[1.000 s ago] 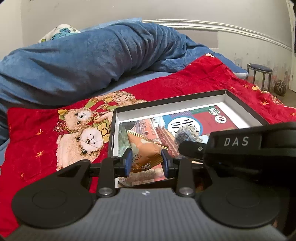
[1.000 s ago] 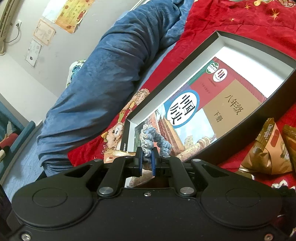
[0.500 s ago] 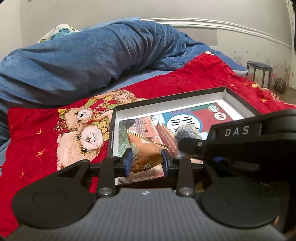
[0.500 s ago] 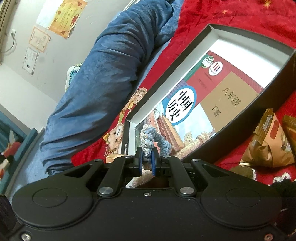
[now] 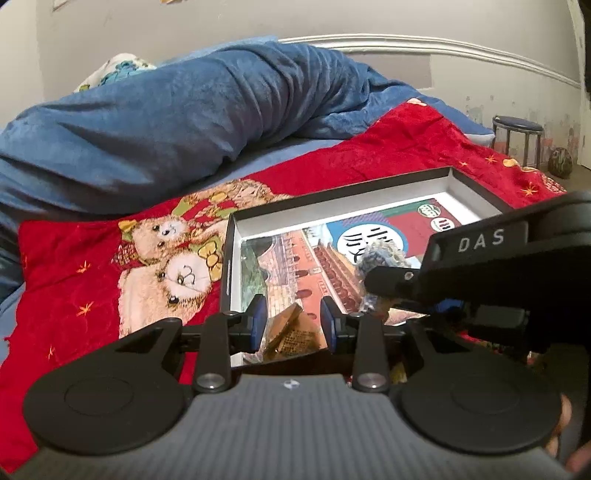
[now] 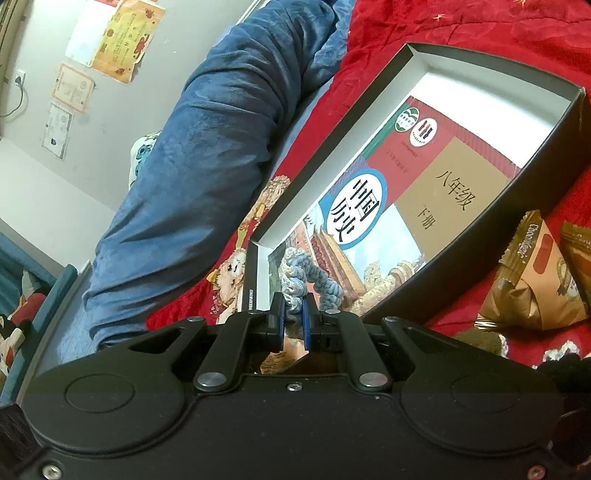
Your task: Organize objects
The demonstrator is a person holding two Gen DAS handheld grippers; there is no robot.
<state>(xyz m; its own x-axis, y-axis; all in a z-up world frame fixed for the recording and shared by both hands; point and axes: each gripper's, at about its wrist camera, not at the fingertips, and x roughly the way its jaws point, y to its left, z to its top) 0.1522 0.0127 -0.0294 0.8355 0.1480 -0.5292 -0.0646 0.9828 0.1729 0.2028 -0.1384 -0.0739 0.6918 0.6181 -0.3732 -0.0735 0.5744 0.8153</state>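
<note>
Pinching the soft blue scrunchie (image 6: 308,275) over the box's (image 6: 334,142) near corner, the right gripper (image 6: 293,323) was clenched — left gripper (image 5: 293,323) grasping a light, crinkly snack packet (image 5: 291,334).

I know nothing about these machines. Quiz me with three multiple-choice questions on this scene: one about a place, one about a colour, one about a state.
1. Where does the textbook lie?
A. on a shelf
B. inside the black box
C. on a chair

2. What colour is the cover under the box?
A. red
B. green
C. white

3. How are the right tongs?
A. wide open, empty
B. shut on the blue scrunchie
C. gripping a pen

Answers:
1. B: the box walls surround the book.
2. A: red fabric shows all around the box.
3. B: both pads pinch the scrunchie's end.
</note>
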